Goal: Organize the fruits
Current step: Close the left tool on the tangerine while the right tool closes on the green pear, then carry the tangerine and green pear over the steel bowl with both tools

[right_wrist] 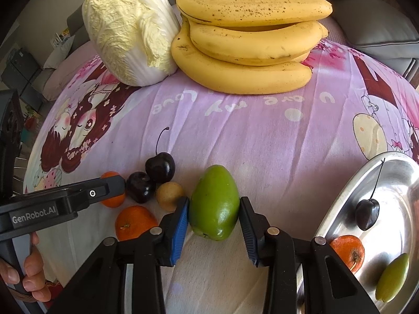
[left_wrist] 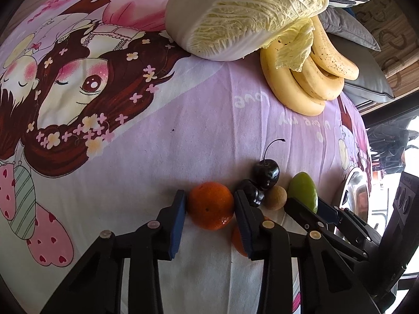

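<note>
My left gripper (left_wrist: 210,206) pads flank tangerine (left_wrist: 210,205), touching both sides, gripping it on purple cartoon sheet (left_wrist: 162,120). My right gripper (right_wrist: 214,210) pads press green fruit (right_wrist: 214,202) same way, fruit upright on sheet. Second tangerine (right_wrist: 134,222) lies just left of right gripper. Beyond: two dark cherries (right_wrist: 153,176) touching, small tan fruit (right_wrist: 170,192) beside them. Right: metal tray (right_wrist: 340,196) holds cherry (right_wrist: 367,214), orange fruit (right_wrist: 349,252), green fruit piece (right_wrist: 392,277). Far: bananas (right_wrist: 248,44), napa cabbage (right_wrist: 128,28) touching them.
</note>
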{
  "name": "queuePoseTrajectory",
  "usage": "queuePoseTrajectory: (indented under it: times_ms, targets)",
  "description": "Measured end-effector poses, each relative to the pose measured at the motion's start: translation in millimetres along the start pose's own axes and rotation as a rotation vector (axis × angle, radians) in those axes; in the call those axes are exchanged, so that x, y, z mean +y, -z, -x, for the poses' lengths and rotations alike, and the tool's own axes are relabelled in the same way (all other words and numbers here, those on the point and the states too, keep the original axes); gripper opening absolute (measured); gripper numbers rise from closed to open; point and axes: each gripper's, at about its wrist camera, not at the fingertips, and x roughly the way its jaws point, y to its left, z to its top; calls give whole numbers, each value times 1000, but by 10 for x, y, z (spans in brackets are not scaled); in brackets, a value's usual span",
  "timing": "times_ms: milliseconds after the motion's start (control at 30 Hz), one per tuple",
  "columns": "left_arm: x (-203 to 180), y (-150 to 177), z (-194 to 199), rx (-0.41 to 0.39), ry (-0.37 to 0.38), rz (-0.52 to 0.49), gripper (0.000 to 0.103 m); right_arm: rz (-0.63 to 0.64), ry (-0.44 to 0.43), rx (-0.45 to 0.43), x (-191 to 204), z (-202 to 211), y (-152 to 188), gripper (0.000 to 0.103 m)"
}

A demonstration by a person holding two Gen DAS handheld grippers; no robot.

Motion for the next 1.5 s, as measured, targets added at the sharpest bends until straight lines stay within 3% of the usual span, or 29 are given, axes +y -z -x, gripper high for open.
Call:
queuePoseTrajectory:
  times_ms: [867,1500]
  targets:
    - [207,292,232,3,-2,73,37,-12,-47,-3,68,224,205,40]
    - [80,510,525,-8,10,107,37,-12,-59,-17,122,493,371,40]
